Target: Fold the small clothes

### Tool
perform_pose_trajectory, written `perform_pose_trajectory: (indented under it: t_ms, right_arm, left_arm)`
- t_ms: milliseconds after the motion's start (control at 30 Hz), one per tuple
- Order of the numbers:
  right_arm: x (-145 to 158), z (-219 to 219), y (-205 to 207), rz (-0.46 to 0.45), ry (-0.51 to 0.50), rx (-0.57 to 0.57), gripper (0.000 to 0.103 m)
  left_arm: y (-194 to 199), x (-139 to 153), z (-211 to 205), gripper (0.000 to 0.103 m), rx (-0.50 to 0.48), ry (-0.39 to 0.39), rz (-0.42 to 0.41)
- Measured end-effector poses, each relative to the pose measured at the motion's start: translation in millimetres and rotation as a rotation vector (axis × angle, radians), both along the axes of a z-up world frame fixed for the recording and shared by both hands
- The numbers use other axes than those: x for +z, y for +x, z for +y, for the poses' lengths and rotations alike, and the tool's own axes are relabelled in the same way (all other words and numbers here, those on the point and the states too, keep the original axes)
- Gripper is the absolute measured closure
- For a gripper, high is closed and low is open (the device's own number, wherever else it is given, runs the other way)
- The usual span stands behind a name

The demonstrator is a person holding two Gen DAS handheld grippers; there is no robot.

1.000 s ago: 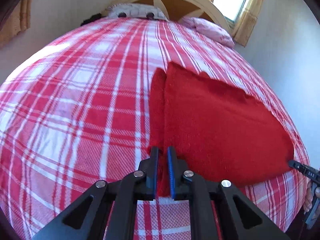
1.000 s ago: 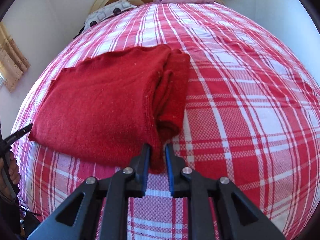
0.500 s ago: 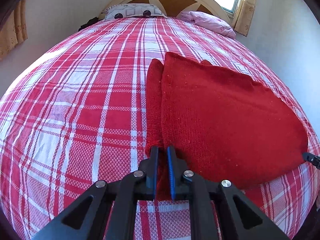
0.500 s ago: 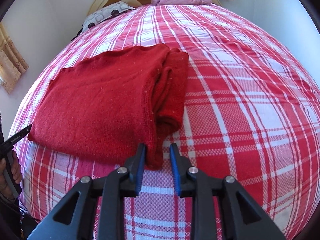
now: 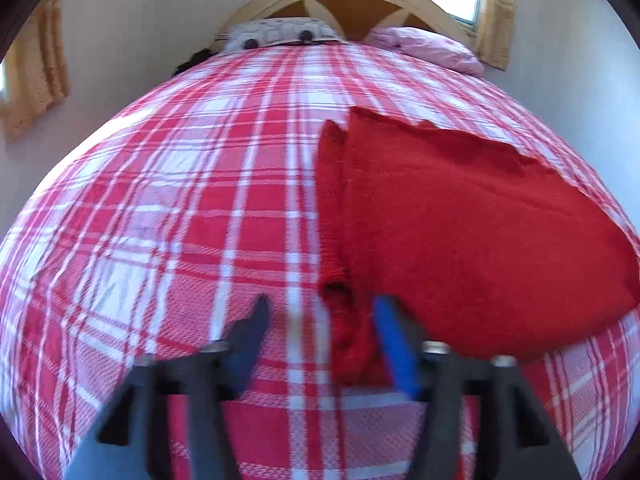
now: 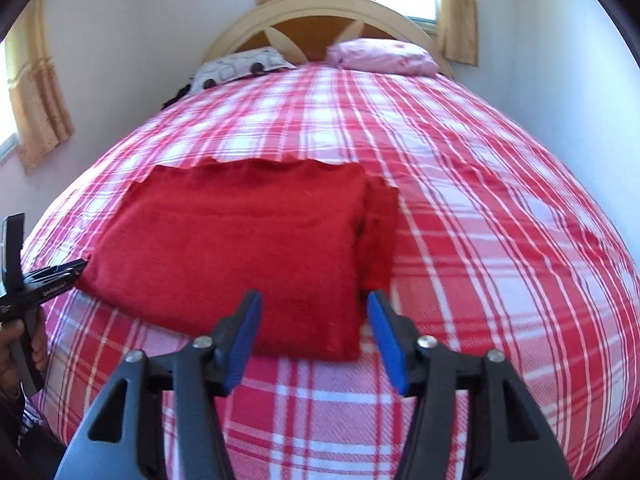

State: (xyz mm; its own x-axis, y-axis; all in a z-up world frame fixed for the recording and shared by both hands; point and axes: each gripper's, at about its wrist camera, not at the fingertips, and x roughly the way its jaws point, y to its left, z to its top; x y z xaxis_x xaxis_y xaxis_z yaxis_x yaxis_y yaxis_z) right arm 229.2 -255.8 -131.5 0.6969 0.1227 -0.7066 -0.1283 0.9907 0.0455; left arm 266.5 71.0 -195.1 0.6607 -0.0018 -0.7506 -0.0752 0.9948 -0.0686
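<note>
A red knitted garment lies folded flat on the plaid bed cover, with a narrower folded strip along one side. My left gripper hovers at its near corner. Its jaws are opening, and the loose cloth end lies between them beside the blue right pad, not pinched. In the right wrist view the garment sits ahead and to the left. My right gripper is opening too, its pads spread on either side of the near right corner without pressing it.
A patterned pillow and a pink pillow lie against the arched headboard. White walls close in on both sides. At the left edge of the right wrist view, a hand holds the left gripper's frame.
Both grippers were shut on the garment's near edge and have opened, letting the cloth go. The right gripper has drawn back and risen, and both views now tilt up toward the headboard.
</note>
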Motion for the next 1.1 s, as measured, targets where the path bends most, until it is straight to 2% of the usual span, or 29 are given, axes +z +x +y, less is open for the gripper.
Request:
perform_pose_trajectory:
  t_ms: [33, 100, 133, 367, 433, 533, 667, 767, 933, 1033, 1100]
  right_arm:
    - [-2, 4, 3, 0.002, -0.005, 0.01, 0.04]
    - [-10, 12, 9, 0.013, -0.016, 0.029, 0.04]
    - [-15, 14, 12, 0.028, -0.018, 0.035, 0.04]
    - [-44, 5, 19, 0.132, -0.109, -0.003, 0.043]
    - [-40, 4, 15, 0.126, -0.183, -0.027, 0.043]
    - [-20, 14, 6, 0.066, -0.176, 0.005, 0.043]
    - [1, 63, -3, -0.04, -0.229, 0.123, 0.041]
    - [2, 109, -1, -0.062, -0.24, 0.234, 0.041]
    - [-22, 184, -5, -0.056, -0.286, 0.387, 0.041]
    - [-45, 225, -13, -0.071, -0.358, 0.466, 0.042]
    - [-55, 242, -18, -0.08, -0.395, 0.509, 0.044]
  left_arm:
    - [0, -1, 4, 0.026, 0.023, -0.021, 0.009]
    - [1, -3, 14, 0.026, 0.022, -0.095, 0.02]
    - [0, -3, 15, 0.026, 0.015, -0.103, 0.017]
    - [-10, -4, 18, 0.026, -0.049, -0.081, 0.013]
    - [-16, -3, 21, 0.026, -0.067, -0.074, 0.012]
    - [-26, 3, 34, 0.026, -0.06, -0.09, -0.004]
    - [-34, 17, 59, 0.026, 0.023, -0.101, -0.07]
    - [-29, 21, 80, 0.026, 0.077, -0.136, -0.078]
    - [-23, 11, 102, 0.026, 0.13, -0.165, -0.062]
    - [-23, -1, 112, 0.026, 0.147, -0.216, -0.041]
    - [-27, -2, 114, 0.026, 0.145, -0.239, -0.055]
